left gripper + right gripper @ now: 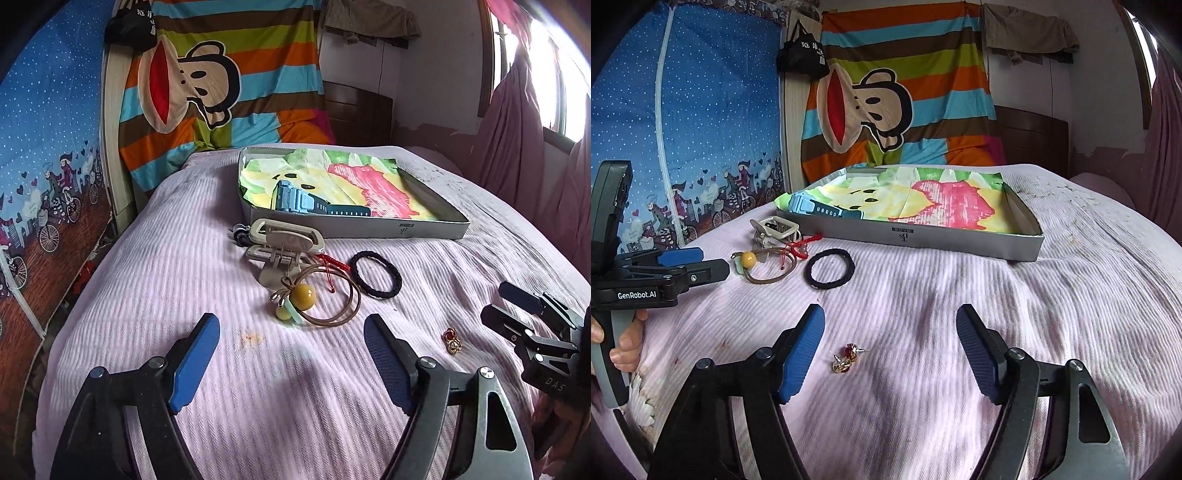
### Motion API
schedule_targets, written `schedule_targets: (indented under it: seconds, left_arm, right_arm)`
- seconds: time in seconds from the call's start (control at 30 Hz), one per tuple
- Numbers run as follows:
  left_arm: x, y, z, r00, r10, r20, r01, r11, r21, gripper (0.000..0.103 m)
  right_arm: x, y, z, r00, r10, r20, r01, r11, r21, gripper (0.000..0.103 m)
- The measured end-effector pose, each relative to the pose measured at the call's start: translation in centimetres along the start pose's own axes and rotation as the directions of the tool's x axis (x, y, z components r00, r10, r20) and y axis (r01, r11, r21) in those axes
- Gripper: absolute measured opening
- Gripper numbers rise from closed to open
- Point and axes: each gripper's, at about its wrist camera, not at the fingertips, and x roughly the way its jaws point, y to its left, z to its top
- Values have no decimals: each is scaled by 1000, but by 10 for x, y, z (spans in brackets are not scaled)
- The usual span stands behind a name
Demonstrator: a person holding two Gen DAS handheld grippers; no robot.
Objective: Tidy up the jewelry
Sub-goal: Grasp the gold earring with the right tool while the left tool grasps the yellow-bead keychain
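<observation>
On the pink bedspread lie a pair of gold earrings with a red stone (pixel 847 356), a black hair tie (pixel 829 273), a brown elastic with yellow beads (pixel 303 295), a thin red cord (pixel 330 264) and a beige claw clip (pixel 284 240). A blue watch (pixel 295 195) rests in the shallow grey box (pixel 369 230), on its colourful cloth. My left gripper (pixel 291 321) is open just short of the beaded elastic. My right gripper (pixel 890 312) is open, with the earrings low between its fingers, nearer the left one, untouched. Each gripper shows in the other's view: right (pixel 496 301), left (pixel 714 261).
A striped monkey-print cloth (pixel 886 103) hangs behind the bed, with a blue dotted curtain (pixel 701 110) to the left. Pink curtains (pixel 517 122) hang on the right by a window. A person's fingers (pixel 624 343) hold the left gripper's handle.
</observation>
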Motion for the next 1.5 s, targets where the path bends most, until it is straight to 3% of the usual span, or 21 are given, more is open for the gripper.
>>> schedule_targets:
  seconds: [0.07, 0.23, 0.67, 0.93, 1.5]
  left_arm:
    - [1, 0, 1, 1000, -5, -11, 5, 1000, 2, 74]
    - [8, 4, 4, 999, -15, -41, 14, 1000, -21, 64]
    - [28, 8, 14, 995, -48, -85, 43, 997, -70, 46]
    - [37, 10, 14, 991, -59, -117, 50, 995, -83, 27]
    - [45, 5, 15, 987, -83, -134, 74, 994, -74, 25]
  right_arm:
    - [5, -1, -2, 1000, 2, -29, -2, 1000, 2, 48]
    - [18, 0, -5, 995, 28, -98, -29, 1000, 0, 36]
    - [41, 14, -12, 979, 64, -195, -74, 996, -44, 25]
    - [50, 14, -13, 969, 89, -232, -100, 994, -37, 21]
    - [58, 15, -15, 959, 117, -257, -126, 992, -18, 12]
